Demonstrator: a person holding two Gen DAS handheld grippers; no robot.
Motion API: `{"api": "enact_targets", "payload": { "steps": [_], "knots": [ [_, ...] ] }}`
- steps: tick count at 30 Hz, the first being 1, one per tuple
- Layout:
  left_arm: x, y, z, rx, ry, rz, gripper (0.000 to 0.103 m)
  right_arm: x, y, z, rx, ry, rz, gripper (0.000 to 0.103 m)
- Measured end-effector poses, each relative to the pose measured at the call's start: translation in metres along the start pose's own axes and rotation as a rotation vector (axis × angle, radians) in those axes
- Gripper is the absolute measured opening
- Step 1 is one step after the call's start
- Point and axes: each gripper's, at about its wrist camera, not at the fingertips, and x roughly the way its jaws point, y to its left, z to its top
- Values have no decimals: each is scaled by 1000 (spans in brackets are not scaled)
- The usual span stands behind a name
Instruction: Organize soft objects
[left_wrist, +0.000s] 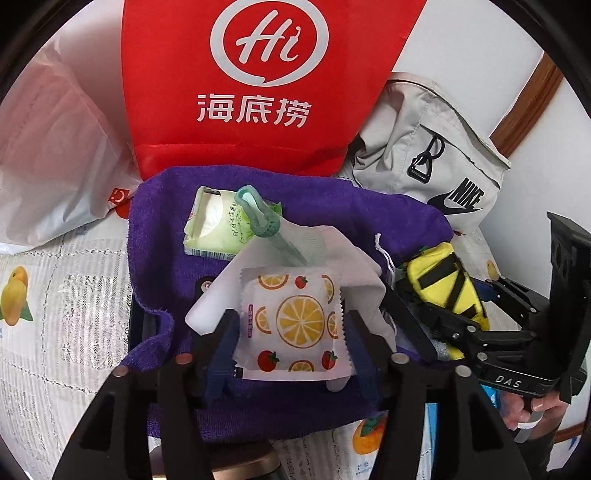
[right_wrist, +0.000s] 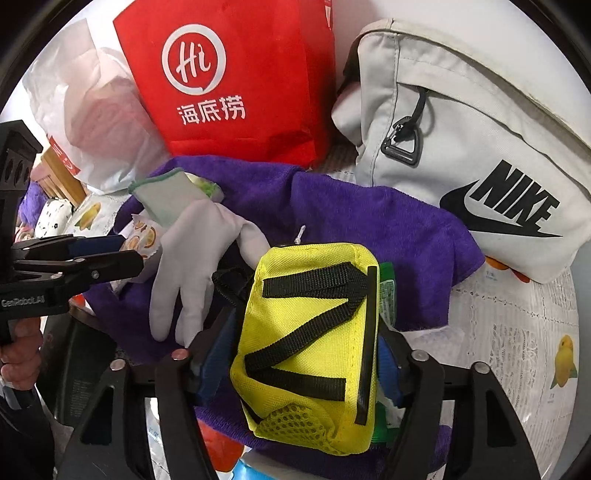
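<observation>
A fruit-print packet (left_wrist: 295, 325) lies on a white glove (left_wrist: 332, 251) spread over a purple towel (left_wrist: 166, 229). My left gripper (left_wrist: 293, 317) stands open around the packet, its pads just off the packet's edges. The yellow pouch (right_wrist: 306, 332) with black straps rests on the purple towel (right_wrist: 369, 221), between the fingers of my open right gripper (right_wrist: 304, 321), with a slight gap at each pad. Beside it lies the white glove (right_wrist: 195, 251). In the left wrist view the right gripper (left_wrist: 443, 295) is at the right. A green tissue pack (left_wrist: 218, 229) lies further back on the towel.
A red paper bag (left_wrist: 266, 74), a grey Nike bag (left_wrist: 436, 155) and a white plastic bag (left_wrist: 55, 147) stand close behind the towel. The fruit-print tablecloth (left_wrist: 55, 314) shows on both sides. A hand (left_wrist: 532, 410) holds the right gripper's handle.
</observation>
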Motion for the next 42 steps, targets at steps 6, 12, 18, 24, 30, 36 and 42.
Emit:
{"api": "enact_targets", "payload": {
  "steps": [6,12,18,24,30,36,42],
  "knots": [
    [-3,-2,-3,11,11,15,80,-2,5,2,-32,-2,-23,77],
    [-16,-4,-10,29,0,57,80,-19,11,3,-24,-29,-40,77],
    [-47,-9,-22,42,-40,107,82,-51,18,-2,15,-71,-70,77],
    [-90,-21,-42,42,-91,139,91,-82,32,-19,26,-83,-126,77],
    [-141,-38,-72,62,-150,160,96,-124,45,-47,38,-107,-186,83],
    [-191,-57,-108,56,-221,183,97,-177,67,-82,34,-155,-231,86],
    [-227,-75,-151,56,-279,234,97,-222,83,-118,79,-214,-219,91]
  ]
}}
